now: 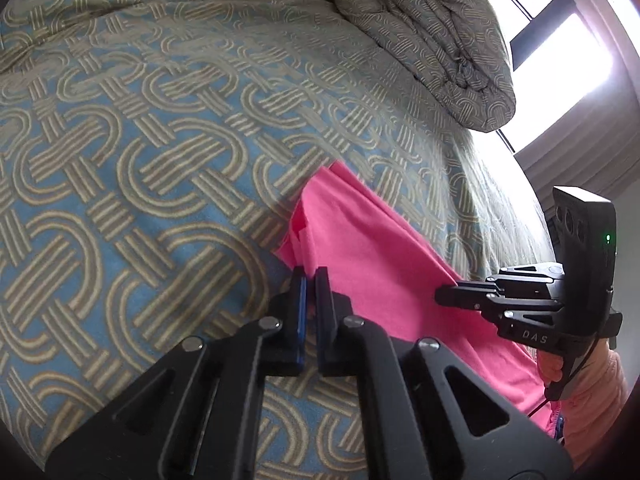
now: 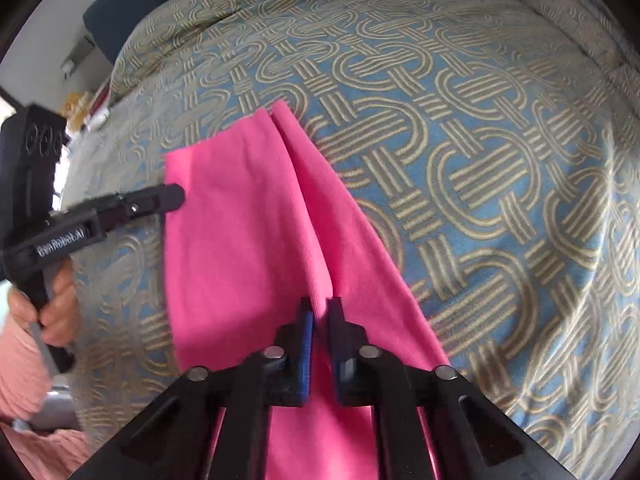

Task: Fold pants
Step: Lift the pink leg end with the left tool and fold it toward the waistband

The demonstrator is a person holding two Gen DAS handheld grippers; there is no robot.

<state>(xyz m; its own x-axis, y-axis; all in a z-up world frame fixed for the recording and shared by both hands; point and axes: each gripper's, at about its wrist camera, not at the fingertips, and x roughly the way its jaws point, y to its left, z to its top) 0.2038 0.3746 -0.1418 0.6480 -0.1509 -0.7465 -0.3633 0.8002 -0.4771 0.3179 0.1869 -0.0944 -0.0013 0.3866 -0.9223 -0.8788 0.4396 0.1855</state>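
Bright pink pants lie flat on a bed cover patterned in blue and beige. In the left wrist view my left gripper sits at the pants' near left edge, its jaws shut with pink fabric pinched between them. From the right wrist view, that gripper meets the cloth's left border. My right gripper is shut on a raised ridge of fabric running down the middle of the pants. It also enters the left wrist view from the right, low over the cloth.
A bunched quilt of the same pattern lies at the bed's far right, with a bright window behind it. Small items stand beside the bed's left edge. A hand in a peach sleeve holds the left gripper's handle.
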